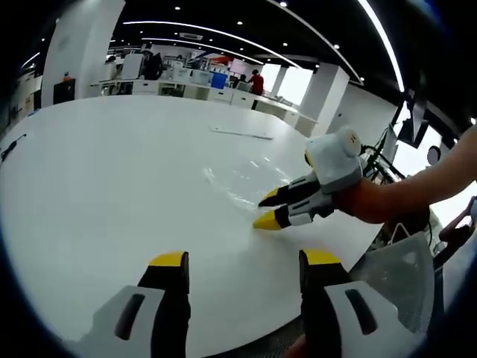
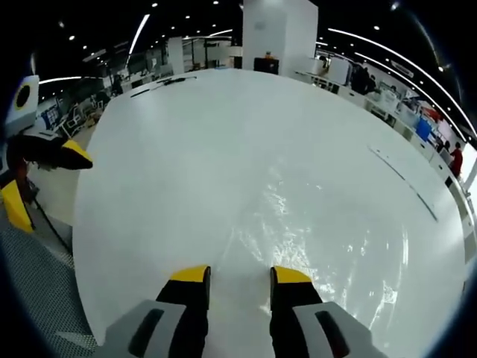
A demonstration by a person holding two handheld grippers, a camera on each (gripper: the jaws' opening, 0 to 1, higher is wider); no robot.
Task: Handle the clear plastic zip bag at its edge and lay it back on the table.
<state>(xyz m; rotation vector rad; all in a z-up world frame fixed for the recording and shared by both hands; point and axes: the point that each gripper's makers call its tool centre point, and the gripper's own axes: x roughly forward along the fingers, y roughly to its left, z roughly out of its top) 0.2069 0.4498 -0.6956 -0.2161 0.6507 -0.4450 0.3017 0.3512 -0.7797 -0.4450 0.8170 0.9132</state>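
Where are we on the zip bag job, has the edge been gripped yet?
Not gripped yet. The clear plastic zip bag lies flat on the white table. The right gripper is open, its tips at the bag's near edge. The left gripper is open, empty. Left: pinch, lift, lay back.

No readable text, label, brand, number or sign found in either view. Nothing legible on the table, on the bag ahead of the right claw, or on the yellow-tipped jaws of either claw. Far desks and screens beyond the left claw too small and blurred to make out any lettering.
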